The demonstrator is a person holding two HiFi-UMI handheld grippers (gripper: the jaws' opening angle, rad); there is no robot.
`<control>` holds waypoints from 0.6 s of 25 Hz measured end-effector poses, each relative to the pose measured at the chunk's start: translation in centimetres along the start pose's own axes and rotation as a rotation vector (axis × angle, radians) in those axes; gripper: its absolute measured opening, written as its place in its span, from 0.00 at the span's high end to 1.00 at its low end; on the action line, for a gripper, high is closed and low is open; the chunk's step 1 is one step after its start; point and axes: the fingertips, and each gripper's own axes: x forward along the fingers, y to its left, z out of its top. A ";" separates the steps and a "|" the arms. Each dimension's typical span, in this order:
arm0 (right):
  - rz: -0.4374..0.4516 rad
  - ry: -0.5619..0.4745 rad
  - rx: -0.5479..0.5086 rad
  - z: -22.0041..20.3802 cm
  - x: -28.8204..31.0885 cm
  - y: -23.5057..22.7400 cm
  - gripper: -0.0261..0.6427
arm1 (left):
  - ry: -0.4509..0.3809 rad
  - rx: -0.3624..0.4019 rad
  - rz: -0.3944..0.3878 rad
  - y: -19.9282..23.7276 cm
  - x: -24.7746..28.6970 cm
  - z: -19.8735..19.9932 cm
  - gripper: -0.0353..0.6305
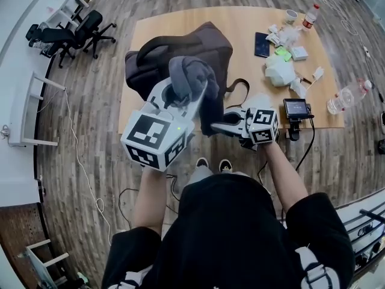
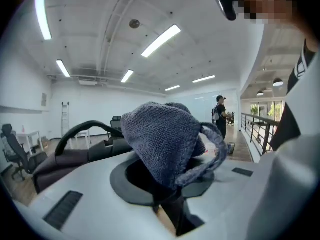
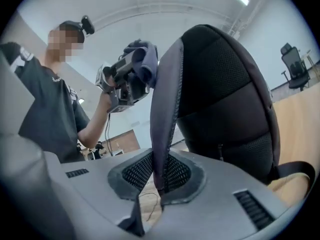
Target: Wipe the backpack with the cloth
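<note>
Fingers of left gripper [image 1: 183, 98] clamp cloth [image 1: 191, 74]; right gripper [image 1: 216, 127] pinches backpack [image 1: 180, 50] edge; bottle [image 1: 310, 15], phone [image 1: 261, 44] behind.

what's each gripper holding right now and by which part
Left gripper: the cloth, bunched, gripped at its lower folds. Right gripper: the backpack, jaws shut on a thin edge strip.

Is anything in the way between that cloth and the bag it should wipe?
Nothing visible. The left gripper holds the cloth up by the backpack with only air between; the right gripper pinches the backpack's near edge, off to the side.
</note>
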 end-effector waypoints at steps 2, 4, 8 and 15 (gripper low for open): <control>-0.016 0.022 0.008 0.4 -0.4 0.8 0.88 | 0.036 0.027 0.008 0.2 0.9 0.3 0.80; -0.079 0.066 -0.034 0.8 -0.7 1.3 0.88 | 0.058 0.011 -0.017 0.2 1.7 0.4 0.80; -0.163 0.090 -0.090 1.4 -1.5 2.6 0.88 | 0.092 0.005 -0.028 0.8 2.9 1.0 0.80; -0.204 0.086 -0.182 2.2 -1.9 3.9 0.88 | 0.138 0.124 0.089 1.4 4.5 1.4 0.80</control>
